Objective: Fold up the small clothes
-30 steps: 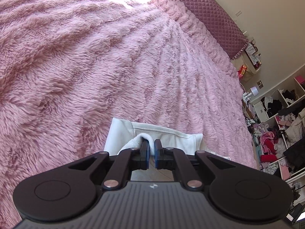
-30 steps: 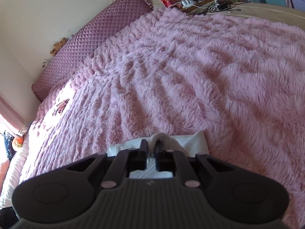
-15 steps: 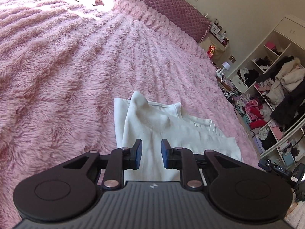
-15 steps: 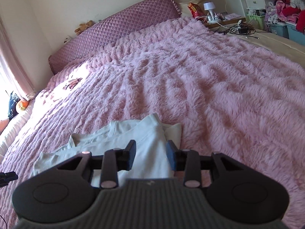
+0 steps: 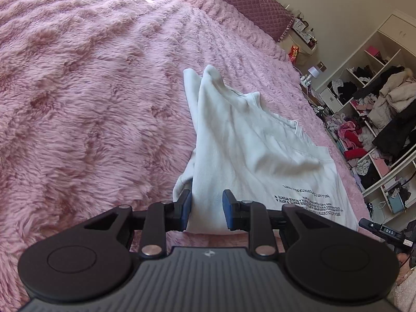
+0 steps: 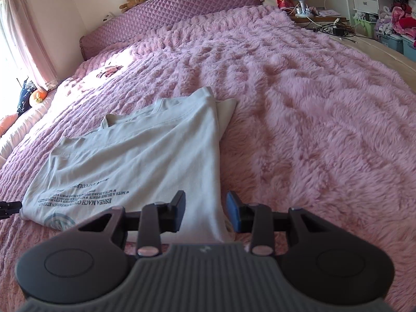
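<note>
Both grippers let go, and the shirt lies folded on the bed.

The left gripper (image 5: pixel 206 209) has its jaws opening, nothing pinched, with the folded edge of the white cotton T-shirt with black printed lettering (image 5: pixel 249 140) lying just ahead of and below its blue pads (image 5: pixel 186 208). The right gripper (image 6: pixel 205 212) stands part open and empty too, the shirt (image 6: pixel 145 156) spreading ahead and off to its left, the fold line running straight out from between its fingertips. My read: each gripper sits at one end of the near hem because that pair of corners gives control of the next fold. The fluffy pink bedspread (image 6: pixel 312 119) beneath should keep the cloth from sliding.
</note>
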